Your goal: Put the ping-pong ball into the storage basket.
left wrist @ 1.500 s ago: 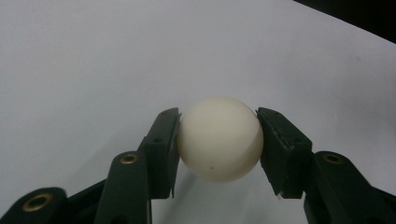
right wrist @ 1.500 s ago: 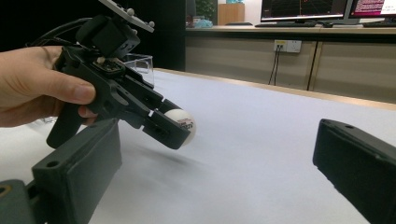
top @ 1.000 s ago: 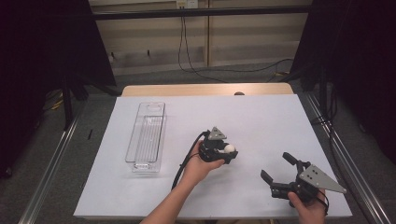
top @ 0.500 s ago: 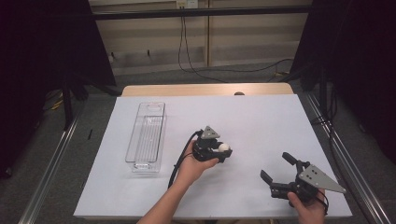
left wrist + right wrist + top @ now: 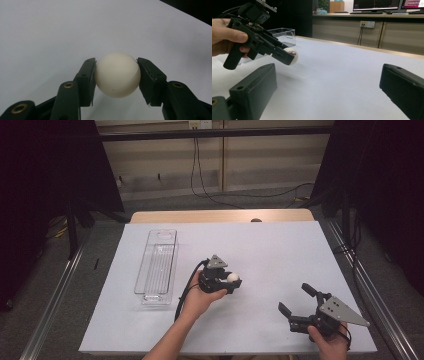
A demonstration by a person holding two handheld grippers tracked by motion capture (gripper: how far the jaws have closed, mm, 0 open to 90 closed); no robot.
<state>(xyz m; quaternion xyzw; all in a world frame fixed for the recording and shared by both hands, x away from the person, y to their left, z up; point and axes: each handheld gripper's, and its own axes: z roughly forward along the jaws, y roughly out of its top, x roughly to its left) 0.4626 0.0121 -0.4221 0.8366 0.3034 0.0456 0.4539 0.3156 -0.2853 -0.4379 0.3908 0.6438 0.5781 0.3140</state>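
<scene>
Lab: monitors (image 5: 375, 5), black curtains (image 5: 50, 165)

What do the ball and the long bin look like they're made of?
Ball: probably lightweight plastic; cream, matte, smooth and seamless, with only a soft sheen. Bin: clear hard plastic, glossy; the table shows through its walls and the rims catch light.

Left gripper (image 5: 233, 281) held off the table, jaws clamped; right gripper (image 5: 296, 299) near the front edge, jaws spread.

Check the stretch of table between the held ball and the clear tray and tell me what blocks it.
Nothing visible does. The left gripper holds the white ball off the table, and only bare white surface lies between it and the clear tray to its left in the high view.
</scene>
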